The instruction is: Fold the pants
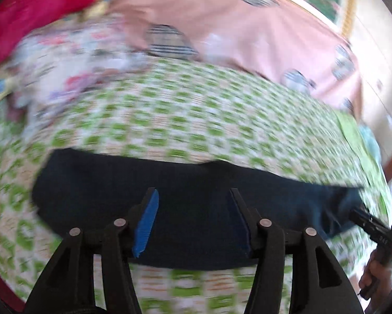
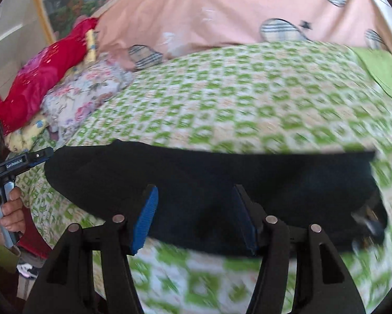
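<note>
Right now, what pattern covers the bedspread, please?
Green-and-white checks on the bedspread, clearest in the right wrist view.

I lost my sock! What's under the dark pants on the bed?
The dark pants lie flat on the green checked bedspread, which shows all around them. Anything beneath the cloth itself is covered, so a sock cannot be ruled out.

the pants [image 2: 209, 183] lie across the near part of the bed [image 2: 248, 91], the pillow [image 2: 235, 7] lies behind them, a heap of cloth [image 2: 73, 89] sits to their left by the wall
</note>
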`<state>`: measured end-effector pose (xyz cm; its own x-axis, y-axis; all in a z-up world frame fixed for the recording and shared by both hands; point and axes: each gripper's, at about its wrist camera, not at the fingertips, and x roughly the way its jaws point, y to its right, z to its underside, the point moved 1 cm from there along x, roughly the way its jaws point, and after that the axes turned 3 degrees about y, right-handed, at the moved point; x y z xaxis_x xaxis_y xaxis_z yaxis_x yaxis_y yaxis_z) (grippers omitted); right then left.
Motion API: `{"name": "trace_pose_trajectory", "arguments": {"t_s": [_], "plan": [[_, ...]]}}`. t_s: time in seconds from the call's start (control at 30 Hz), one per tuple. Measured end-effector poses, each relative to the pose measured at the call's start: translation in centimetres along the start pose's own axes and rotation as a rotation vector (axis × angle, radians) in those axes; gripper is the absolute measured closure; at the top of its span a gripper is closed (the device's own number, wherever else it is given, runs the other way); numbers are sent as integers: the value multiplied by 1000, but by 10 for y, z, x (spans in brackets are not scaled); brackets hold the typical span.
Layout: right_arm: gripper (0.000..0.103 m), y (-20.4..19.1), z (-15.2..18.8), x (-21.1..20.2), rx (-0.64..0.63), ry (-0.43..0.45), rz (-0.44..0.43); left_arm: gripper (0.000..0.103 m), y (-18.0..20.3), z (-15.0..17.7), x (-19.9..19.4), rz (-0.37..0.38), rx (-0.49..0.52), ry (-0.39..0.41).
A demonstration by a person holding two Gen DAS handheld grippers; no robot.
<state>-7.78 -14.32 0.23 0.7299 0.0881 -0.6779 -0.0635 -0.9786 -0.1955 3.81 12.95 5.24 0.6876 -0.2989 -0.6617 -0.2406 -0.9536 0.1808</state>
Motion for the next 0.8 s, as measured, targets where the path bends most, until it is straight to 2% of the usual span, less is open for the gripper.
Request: {"name": "trace_pose_trajectory", "arguments": {"t_s": [0.23, 0.43, 0.7, 0.77, 0.8], "plan": [[43, 47, 19, -29, 95, 10, 96, 42, 96, -1, 37, 151, 218, -95], [43, 74, 25, -36, 181, 33, 95, 40, 161, -11, 62, 226, 378, -145], [44, 104, 27, -33, 277, 74, 85, 39, 224, -26, 101, 316, 500, -220], [60, 111, 26, -29, 297, 77, 99, 39, 241, -27, 109, 337, 537, -238], [73, 114, 27, -27, 308, 76, 102, 39, 248, -27, 112, 345, 554, -244]]}}
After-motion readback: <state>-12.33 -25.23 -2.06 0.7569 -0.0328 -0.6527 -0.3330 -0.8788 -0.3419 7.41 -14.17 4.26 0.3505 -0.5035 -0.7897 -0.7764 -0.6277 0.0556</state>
